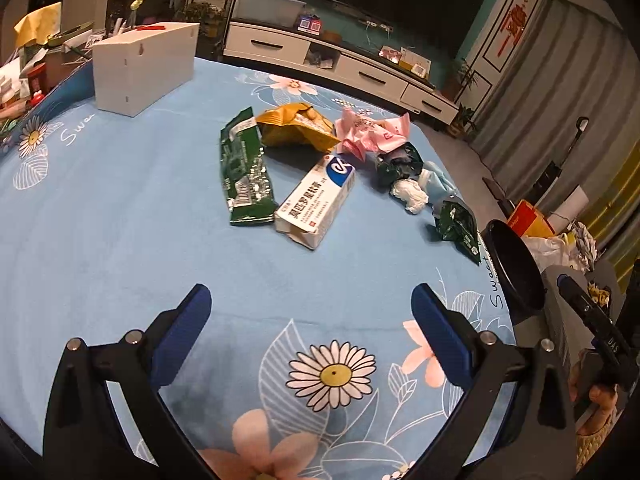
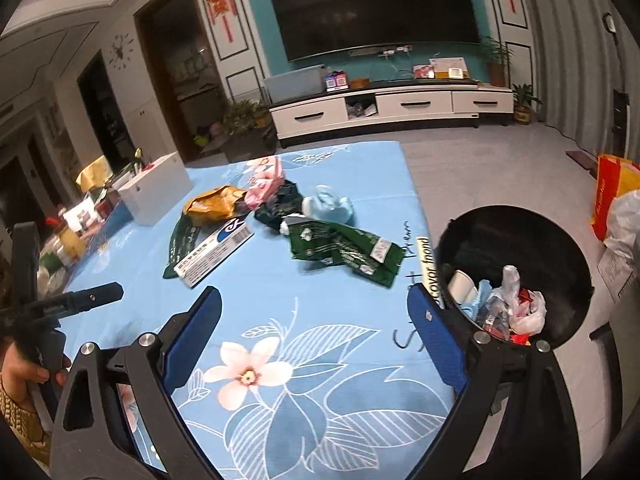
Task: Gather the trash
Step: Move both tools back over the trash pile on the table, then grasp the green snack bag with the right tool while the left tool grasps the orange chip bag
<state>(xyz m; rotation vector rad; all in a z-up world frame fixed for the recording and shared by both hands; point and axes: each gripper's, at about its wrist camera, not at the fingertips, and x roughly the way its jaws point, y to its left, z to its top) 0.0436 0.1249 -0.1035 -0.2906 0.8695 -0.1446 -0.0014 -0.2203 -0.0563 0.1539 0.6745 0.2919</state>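
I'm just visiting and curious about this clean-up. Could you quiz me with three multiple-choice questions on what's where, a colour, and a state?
1. Where is the round black trash bin?
A. beside the table's edge
B. on the white box
C. under the TV

2. What colour is the crumpled snack bag beside the long green wrapper?
A. purple
B. yellow
C. grey

3. The right gripper fingers are:
A. gripping a wrapper
B. empty, apart
C. inside the bin

Answers: 1 A, the bin stands off the blue floral tablecloth; 2 B, plainly yellow; 3 B, only cloth shows between them.
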